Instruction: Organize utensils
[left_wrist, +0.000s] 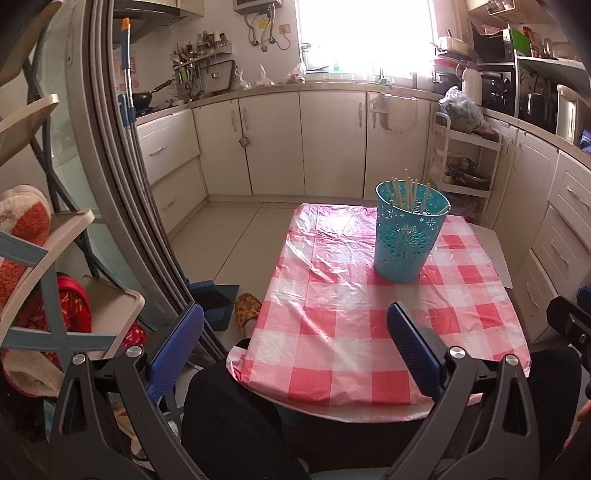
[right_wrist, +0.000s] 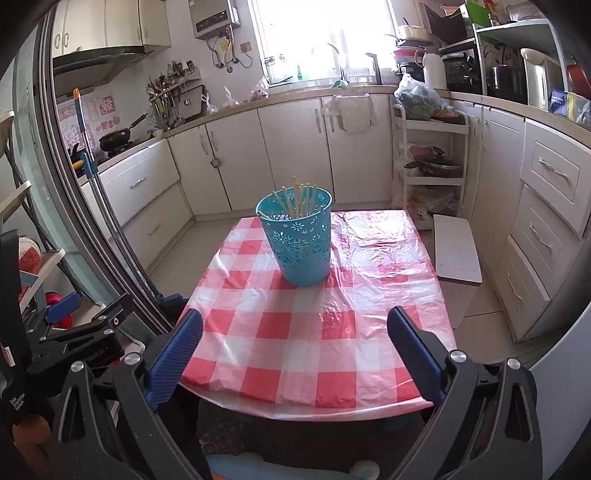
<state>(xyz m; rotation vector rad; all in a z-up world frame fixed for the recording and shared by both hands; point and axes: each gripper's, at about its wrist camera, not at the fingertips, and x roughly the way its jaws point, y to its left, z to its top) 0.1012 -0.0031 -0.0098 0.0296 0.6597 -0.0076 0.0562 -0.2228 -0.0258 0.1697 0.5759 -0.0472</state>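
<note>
- on the small table (right_wrist: 424, 258), under a red-and-white checked plastic cloth (right_wrist: 295, 332), stands one teal perforated holder (right_wrist: 301, 240), upright, toward the far half of the top.
- inside the holder sits a bunch of pale chopsticks (right_wrist: 299, 199), tips leaning out above the rim; about eight or nine show, the exact count is hard to tell.
- two grippers are in view, one per hand: the left gripper (left_wrist: 295, 347) and the right gripper (right_wrist: 295, 347), both at the near edge of the table with fingers spread wide and nothing between them.
- each gripper shows two blue pads (left_wrist: 415, 350), so four in all; none touches the holder, which is well apart from them.
- the cloth between the holder and the near edge is bare, wrinkled and shiny.
- left of the table a curved door frame (left_wrist: 122, 184) and a mop handle (right_wrist: 92, 162) stand close to the table's left edge.
- right of the table one white board (right_wrist: 456, 251) lies just beside the far right corner, with cabinet drawers (right_wrist: 546, 206) beyond it.
- far of the table, open floor runs to the white cabinets (right_wrist: 288, 147).
</note>
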